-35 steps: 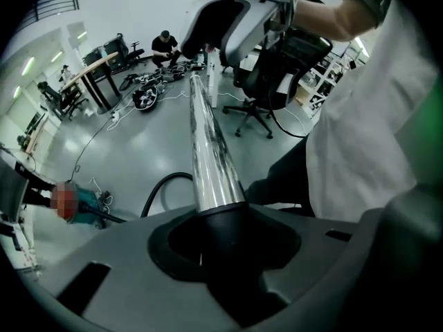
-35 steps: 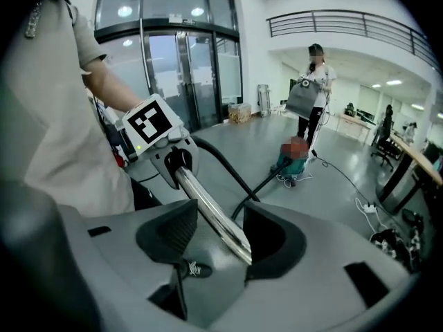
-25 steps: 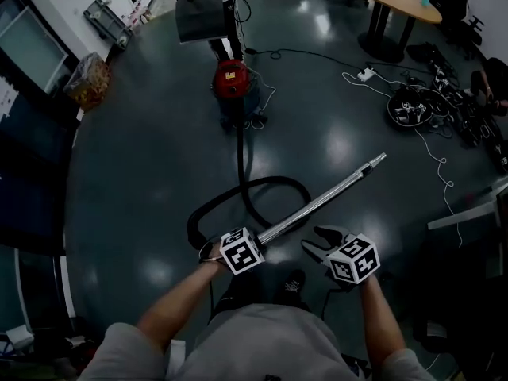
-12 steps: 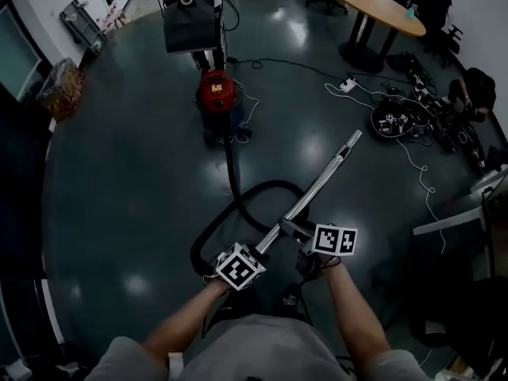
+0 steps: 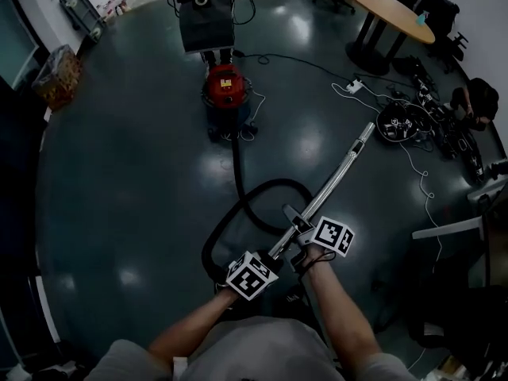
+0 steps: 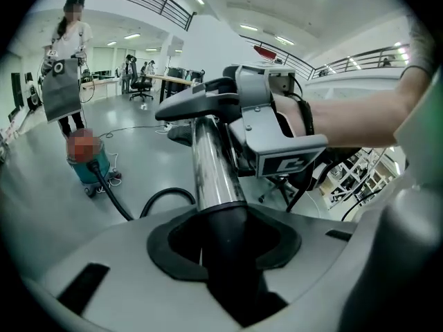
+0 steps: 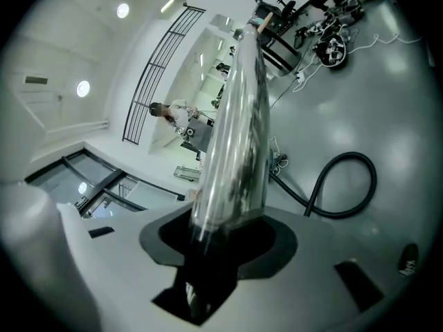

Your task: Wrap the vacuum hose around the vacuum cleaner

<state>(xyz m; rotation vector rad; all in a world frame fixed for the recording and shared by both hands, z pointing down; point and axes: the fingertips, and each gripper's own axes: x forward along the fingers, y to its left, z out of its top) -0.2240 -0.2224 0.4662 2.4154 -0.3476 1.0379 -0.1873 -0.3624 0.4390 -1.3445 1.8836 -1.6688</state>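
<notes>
The red vacuum cleaner (image 5: 226, 83) stands on the dark floor at the top middle. Its black hose (image 5: 237, 161) runs toward me and curls into a loop (image 5: 266, 187). The hose ends in a long metal wand (image 5: 343, 169) that points up and right. My left gripper (image 5: 271, 259) is shut on the wand's dark lower end (image 6: 225, 241). Just above it, my right gripper (image 5: 297, 222) has its jaws closing around the shiny tube (image 7: 239, 130), which sits between the pads. In the left gripper view the right gripper (image 6: 208, 102) straddles the tube (image 6: 211, 164).
A person (image 5: 205, 14) with a dark bag stands right behind the vacuum cleaner. A round table (image 5: 393, 2), a power strip (image 5: 355, 86) with loose white cables and a bowl of parts (image 5: 403, 121) lie to the right. A grey desk edge (image 5: 448, 227) juts in at right.
My right gripper came in from the right of the wand and now sits on it just above the left gripper. The wand has swung to a steeper angle.
</notes>
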